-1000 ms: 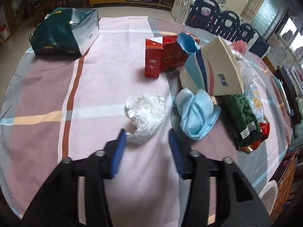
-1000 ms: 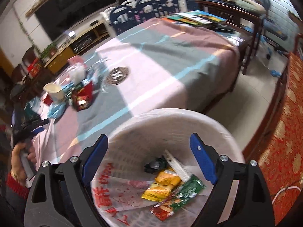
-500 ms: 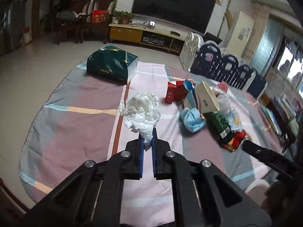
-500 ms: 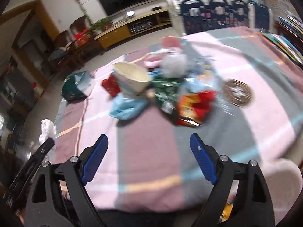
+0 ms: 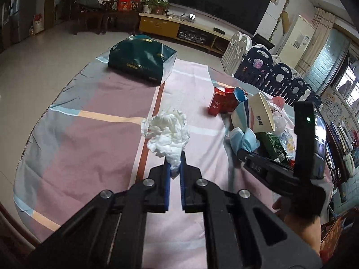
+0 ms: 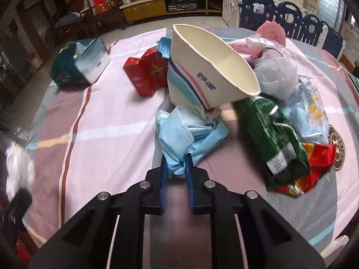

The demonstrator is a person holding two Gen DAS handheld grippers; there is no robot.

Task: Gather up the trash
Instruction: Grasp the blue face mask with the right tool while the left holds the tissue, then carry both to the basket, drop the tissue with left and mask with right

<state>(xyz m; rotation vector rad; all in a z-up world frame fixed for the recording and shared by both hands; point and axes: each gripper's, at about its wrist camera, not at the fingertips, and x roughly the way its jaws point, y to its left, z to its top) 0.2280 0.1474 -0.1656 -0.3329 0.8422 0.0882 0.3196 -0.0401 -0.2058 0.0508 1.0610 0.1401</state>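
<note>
A crumpled white tissue (image 5: pixel 167 132) hangs above the checked tablecloth (image 5: pixel 101 157), with my left gripper (image 5: pixel 174 163) shut on its lower end. A crumpled blue face mask (image 6: pixel 190 132) lies on the cloth below a tipped paper cup (image 6: pixel 208 71). My right gripper (image 6: pixel 176 163) is closing on the mask's near edge, and its blue pads press the fabric. In the left wrist view the right gripper (image 5: pixel 241 153) reaches in from the right, held by a hand (image 5: pixel 300 219), onto the mask (image 5: pixel 244 140). In the right wrist view the tissue (image 6: pixel 15 163) is a blur at far left.
Two red boxes (image 6: pixel 145 74) and a dark green bag (image 6: pixel 78 65) lie behind the mask. To its right are a green snack bag (image 6: pixel 273 132), a red wrapper (image 6: pixel 314 163) and clear plastic bags (image 6: pixel 276 76). Chairs (image 5: pixel 278 78) line the table's far side.
My left gripper shut on the tissue and lifted it off the cloth. My right gripper swung from over the white bin to the table and went from wide open to shut on the mask.
</note>
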